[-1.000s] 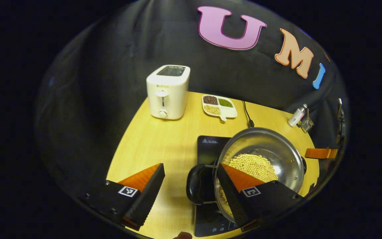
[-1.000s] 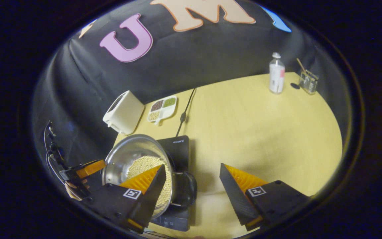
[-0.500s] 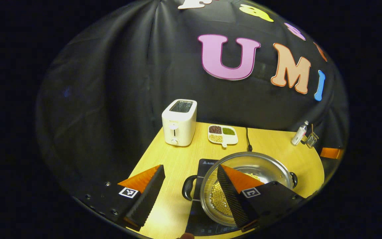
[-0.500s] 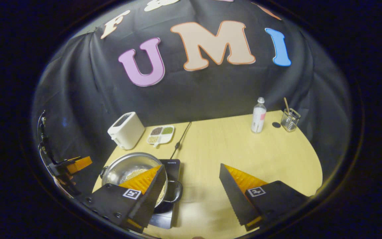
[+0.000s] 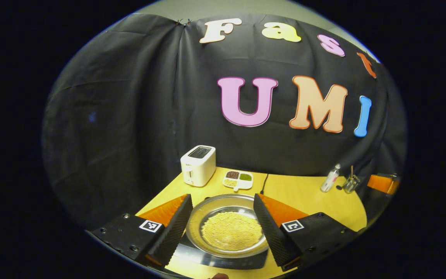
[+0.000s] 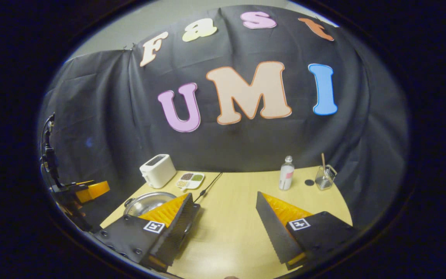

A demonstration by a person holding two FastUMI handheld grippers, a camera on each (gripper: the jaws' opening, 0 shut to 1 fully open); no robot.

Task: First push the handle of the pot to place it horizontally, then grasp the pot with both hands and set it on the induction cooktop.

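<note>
Both hand-held grippers have their jaws spread wide with nothing between them. Low in the left gripper view, the left hand-held gripper frames the pot between its two fingers without touching it; the pot sits at bottom centre, its floor covered with pale yellow beans, on the dark induction cooktop. In the right gripper view, the right hand-held gripper hangs over bare table, and the pot shows at lower left, partly behind the left-hand finger.

Judging by how things lie, the task looks essentially done: the pot rests on the cooktop and neither tool holds it. What seems left, at most, is drawing the grippers clear.

Several things are hard to check. In the left gripper view the pot's handles are covered by the fingers, so their orientation cannot be confirmed; the right gripper view shows only a small dark handle at the rim's left. The cooktop's front edge is cut off at the bottom, so how well centred the pot sits cannot be told.
</note>
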